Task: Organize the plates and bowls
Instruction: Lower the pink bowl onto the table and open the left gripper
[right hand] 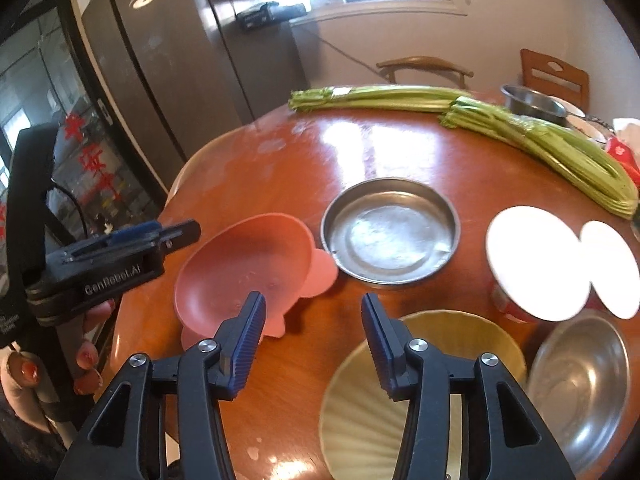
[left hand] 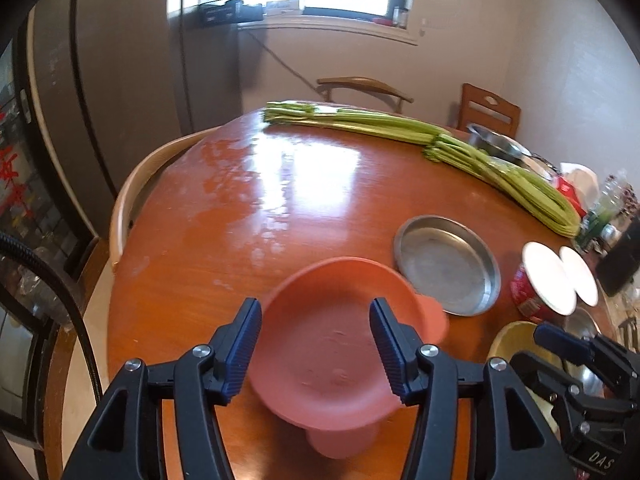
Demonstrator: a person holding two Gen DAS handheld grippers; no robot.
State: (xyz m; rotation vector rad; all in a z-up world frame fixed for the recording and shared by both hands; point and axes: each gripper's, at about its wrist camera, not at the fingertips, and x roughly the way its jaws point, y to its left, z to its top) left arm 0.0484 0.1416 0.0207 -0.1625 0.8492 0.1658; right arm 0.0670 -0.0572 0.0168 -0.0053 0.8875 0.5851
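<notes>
Pink plate (left hand: 332, 356) rests on the table (left hand: 240, 216) beside the steel pan (left hand: 448, 264). Left gripper (left hand: 316, 340) and right gripper (right hand: 312, 332) hover part-open and empty. Lower onto a rim squarely before closing.

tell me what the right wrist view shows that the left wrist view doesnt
Only the right wrist view shows the person's hand holding the left gripper from the side, the whole yellow ribbed plate and the large steel bowl beside it.

Only the left wrist view shows the curved chair back at the table's left edge.

Both show the pink plate, the flat steel pan, the celery and the wooden table. Both grippers stand open, holding nothing.
</notes>
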